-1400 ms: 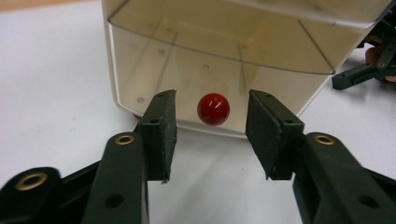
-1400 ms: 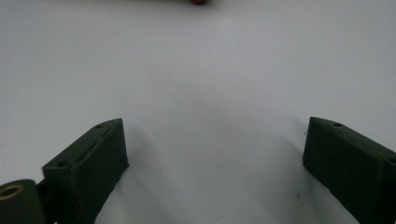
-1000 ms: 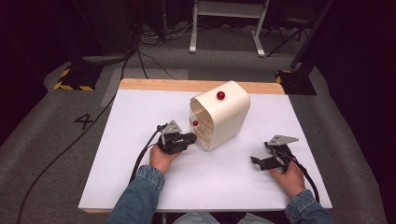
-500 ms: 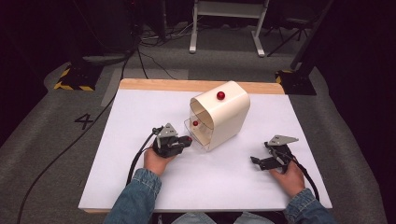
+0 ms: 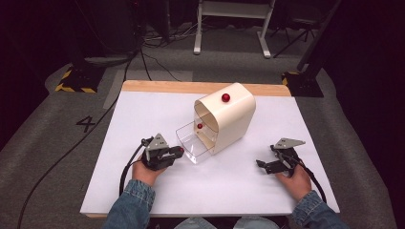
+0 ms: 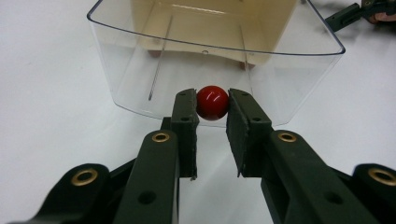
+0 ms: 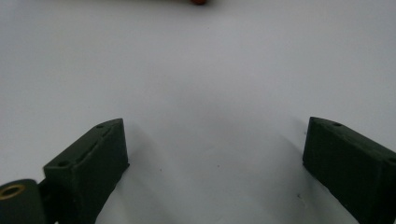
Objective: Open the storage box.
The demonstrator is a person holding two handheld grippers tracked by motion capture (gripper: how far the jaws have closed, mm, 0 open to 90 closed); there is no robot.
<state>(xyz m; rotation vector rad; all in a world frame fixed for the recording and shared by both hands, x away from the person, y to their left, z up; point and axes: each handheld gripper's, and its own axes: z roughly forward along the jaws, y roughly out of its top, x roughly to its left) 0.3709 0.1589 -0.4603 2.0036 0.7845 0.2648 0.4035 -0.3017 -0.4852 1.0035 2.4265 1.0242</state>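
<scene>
At a white table (image 5: 143, 124), a person in denim sleeves holds a two-jaw gripper in each hand on either side of a cream, round-topped cabinet (image 5: 231, 119) that stands near the table's middle. A clear plastic drawer (image 5: 193, 143) stands pulled out of the cabinet's lower front toward the person's left.

The left gripper view supplies the detail that the high view leaves small: the left gripper (image 6: 212, 109) pinches a red knob (image 6: 212, 102) on the drawer's transparent front wall, one black jaw pressed against each side of the ball. Through the clear wall the drawer's floor and the cream cabinet behind it can be seen, and the other gripper lies far off at the upper right corner of that view.

The high view alone gives the layout: a second red knob (image 5: 225, 97) sits on top of the cabinet, a third red knob (image 5: 199, 126) shows inside its open front above the drawer, and the left gripper sits just beside the drawer's front corner.

The right gripper (image 5: 270, 164) rests on the table well apart from the cabinet, to its right. In the right gripper view its jaws stand spread wide over bare white surface, gripping nothing.
</scene>
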